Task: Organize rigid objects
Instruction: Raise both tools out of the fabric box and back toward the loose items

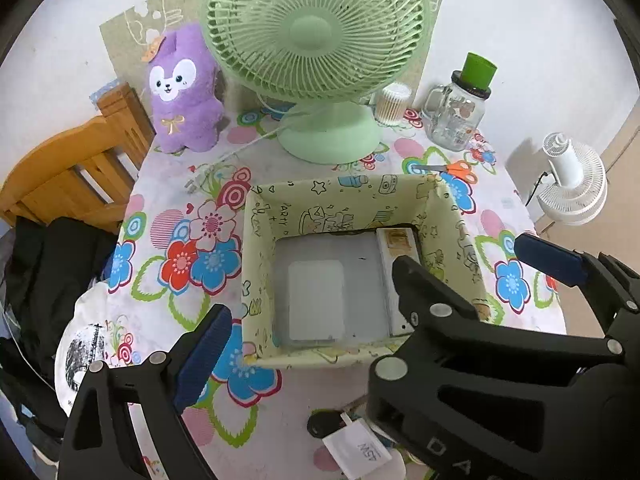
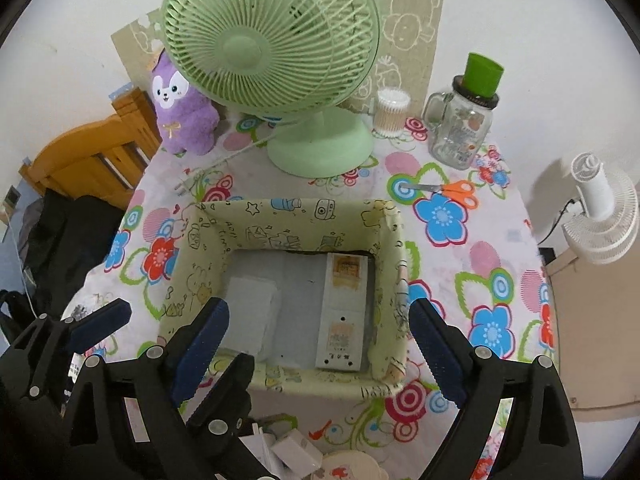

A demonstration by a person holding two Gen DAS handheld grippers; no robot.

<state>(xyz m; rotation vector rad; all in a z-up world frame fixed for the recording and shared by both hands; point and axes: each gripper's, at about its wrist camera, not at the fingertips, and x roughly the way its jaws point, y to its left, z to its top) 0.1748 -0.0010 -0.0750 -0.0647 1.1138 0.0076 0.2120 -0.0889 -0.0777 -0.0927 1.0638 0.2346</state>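
A pale yellow-green box [image 1: 332, 200] [image 2: 288, 216] printed with doodles stands open-topped on the flowered tablecloth. On its grey floor lie a flat pale rectangle [image 1: 316, 300] [image 2: 252, 312] on the left and a long white labelled device [image 1: 394, 248] [image 2: 346, 312] along the right wall. My left gripper [image 1: 320, 320] hovers above the box's near side, open with nothing between its blue pads [image 1: 204, 356]; its right finger is hidden behind the other tool. My right gripper [image 2: 316, 306] hangs open and empty over the box's near right part, overlapping the left one.
Behind the box stand a green desk fan [image 1: 320, 40], a purple plush toy [image 1: 184, 92], a cotton-swab tub [image 1: 394, 104] and a glass jar [image 1: 456, 120] topped by a green cup. Orange scissors [image 2: 448, 190] lie at right. Small white items [image 2: 296, 452] sit near the front edge. A wooden chair [image 1: 68, 176] is at left.
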